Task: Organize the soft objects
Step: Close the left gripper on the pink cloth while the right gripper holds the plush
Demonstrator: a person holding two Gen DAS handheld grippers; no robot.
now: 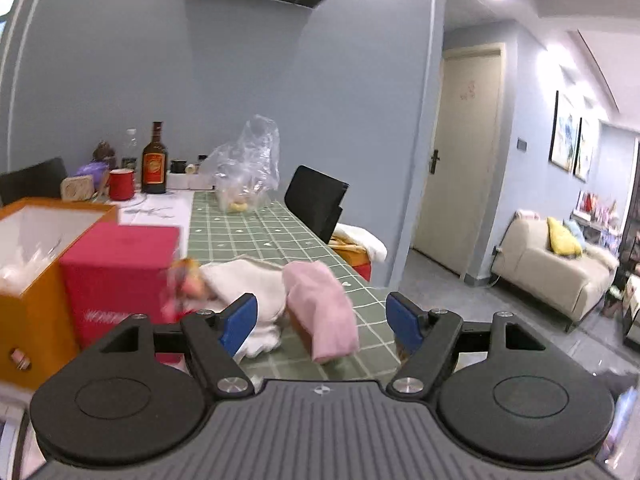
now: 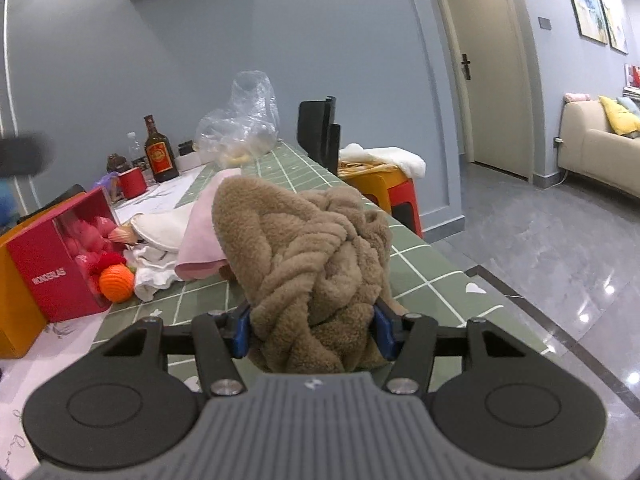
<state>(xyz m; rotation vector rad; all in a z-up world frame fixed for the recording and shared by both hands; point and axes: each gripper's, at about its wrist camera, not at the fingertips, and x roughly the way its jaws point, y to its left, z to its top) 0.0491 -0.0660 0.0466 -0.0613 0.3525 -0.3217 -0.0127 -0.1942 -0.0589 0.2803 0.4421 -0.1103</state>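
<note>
My right gripper point(image 2: 314, 330) is shut on a bunched brown fleece cloth point(image 2: 308, 248) that fills the space between its blue pads, over the green checked tablecloth point(image 2: 424, 280). Behind it lie a pink cloth point(image 2: 200, 236) and a white cloth point(image 2: 160, 224), with an orange knitted ball point(image 2: 116, 282) beside a red box point(image 2: 60, 256) lying on its side with pink soft things in it. My left gripper point(image 1: 322, 322) is open and empty, just in front of the pink cloth point(image 1: 320, 308) and white cloth point(image 1: 248, 288).
An orange box point(image 1: 28, 276) stands left of the red box point(image 1: 120, 272). At the table's far end are a dark bottle point(image 1: 154, 160), a red mug point(image 1: 121, 184) and a clear plastic bag point(image 1: 248, 160). A black chair point(image 1: 316, 200) and an orange stool point(image 2: 380, 184) with cloths stand on the right.
</note>
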